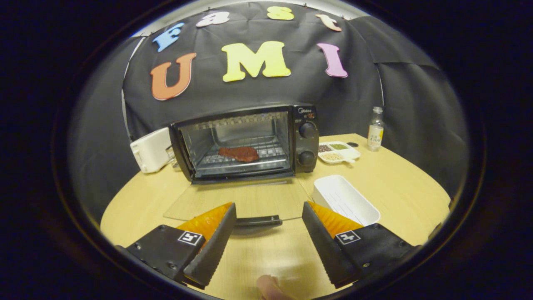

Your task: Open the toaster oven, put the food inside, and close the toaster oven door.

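On the pale tabletop (387,183) the toaster oven (245,143) stands open with the food (239,153) on its rack, and the hand-held gripper (269,218), spread wide and empty, frames the door handle (258,221) (lying crosswise) just ahead.

Black toaster oven (245,143) stands with glass door (237,202) folded flat, reddish food (239,153) on its rack.

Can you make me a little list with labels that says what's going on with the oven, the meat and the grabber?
oven: toaster oven, on the wooden table
door: glass door folded down flat, open
door handle: handle between the fingers, untouched
food: red meat on the rack inside
gripper: gripper open, holding nothing
beside oven: white tray, empty
left to do: close the door
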